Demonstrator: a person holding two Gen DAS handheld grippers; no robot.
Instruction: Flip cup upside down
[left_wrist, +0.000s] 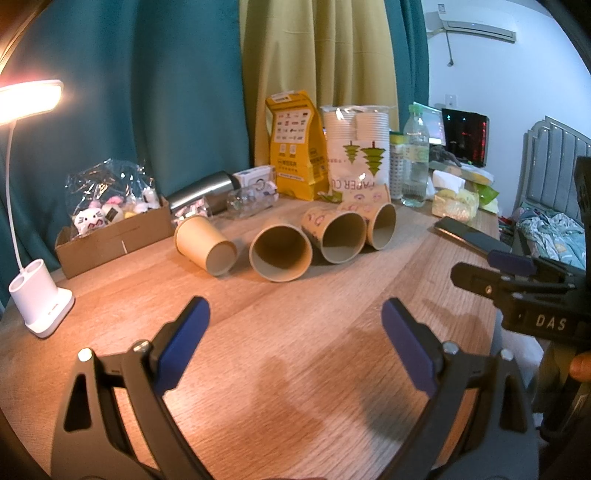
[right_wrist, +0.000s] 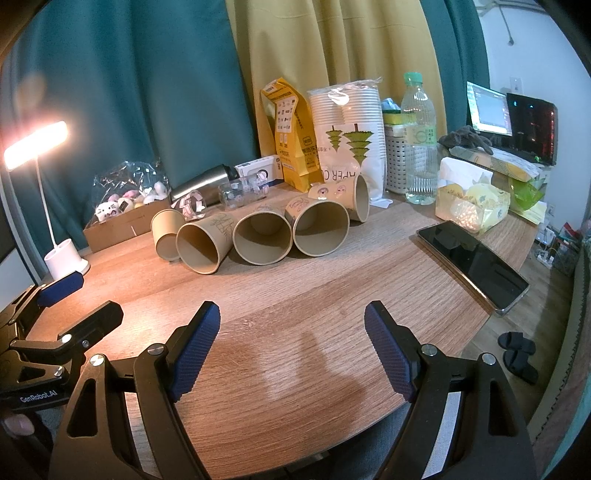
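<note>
Several brown paper cups lie on their sides in a row across the middle of the wooden table (left_wrist: 295, 332). In the left wrist view the leftmost cup (left_wrist: 205, 244) shows its base, and three cups (left_wrist: 281, 253) (left_wrist: 338, 234) (left_wrist: 380, 223) show open mouths. In the right wrist view the row runs from a small cup (right_wrist: 166, 232) to a far right cup (right_wrist: 360, 197). My left gripper (left_wrist: 295, 332) is open and empty, short of the cups. My right gripper (right_wrist: 291, 339) is open and empty, also short of them; it shows at the right edge of the left wrist view (left_wrist: 517, 280).
A lit desk lamp (left_wrist: 40, 299) stands at the left. A cardboard box of toys (left_wrist: 110, 229), a steel flask (left_wrist: 203, 192), a yellow bag (left_wrist: 295, 147), a paper cup pack (left_wrist: 358, 147) and a water bottle (left_wrist: 415, 155) line the back. A phone (right_wrist: 472, 262) lies at the right.
</note>
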